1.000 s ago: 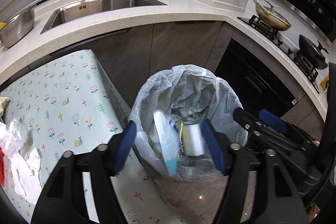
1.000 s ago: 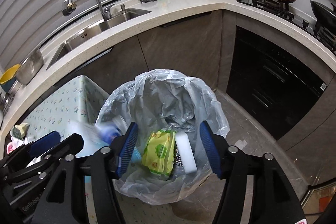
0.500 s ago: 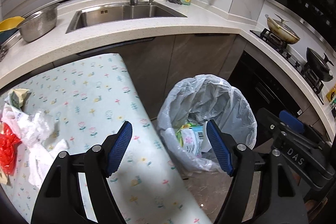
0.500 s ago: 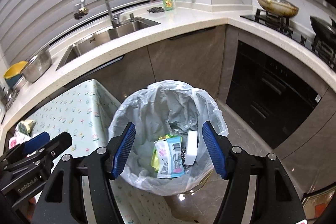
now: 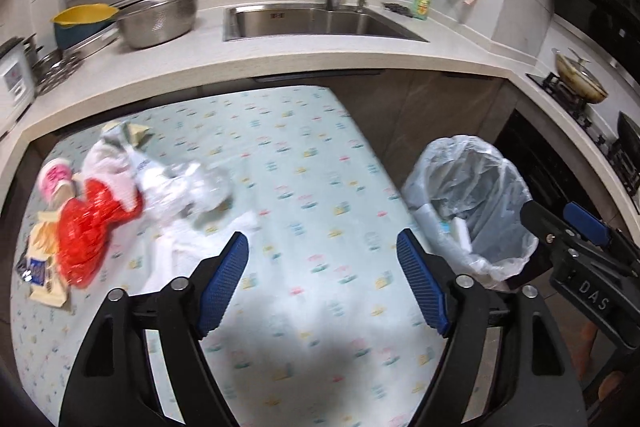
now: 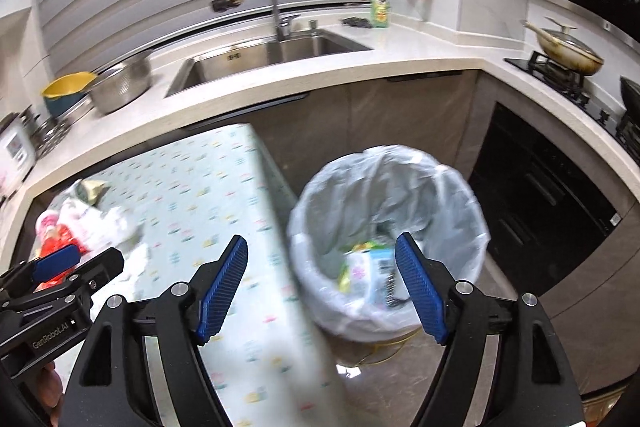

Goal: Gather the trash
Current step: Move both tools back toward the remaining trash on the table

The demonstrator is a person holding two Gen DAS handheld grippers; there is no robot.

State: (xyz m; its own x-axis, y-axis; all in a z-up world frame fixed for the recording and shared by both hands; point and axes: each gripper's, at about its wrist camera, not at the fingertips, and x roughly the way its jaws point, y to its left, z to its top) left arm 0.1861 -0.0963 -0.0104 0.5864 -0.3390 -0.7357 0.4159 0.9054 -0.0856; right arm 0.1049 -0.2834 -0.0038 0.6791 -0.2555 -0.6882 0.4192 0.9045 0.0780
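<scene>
Though just widening, both grippers (image 5: 322,283) (image 6: 320,287) empty.

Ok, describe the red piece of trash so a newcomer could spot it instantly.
Start at the table with the flowered cloth in front of the sink counter. The trash is heaped at its left end. There, the red crinkly bag lies beside the white plastic and tissue; it is the only bright red item.

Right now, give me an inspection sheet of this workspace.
Surface: table with floral cloth, right half bare.
Job's things: lined bin beside the table, wrappers inside; trash pile at the table's left end, red bag in it.
Clutter: nothing seen apart from the trash.
Grippers: left gripper and right gripper open, empty, jaws just widened.
Cables: nothing seen.
Surroundings: sink, steel bowl, pan on the stove.
</scene>
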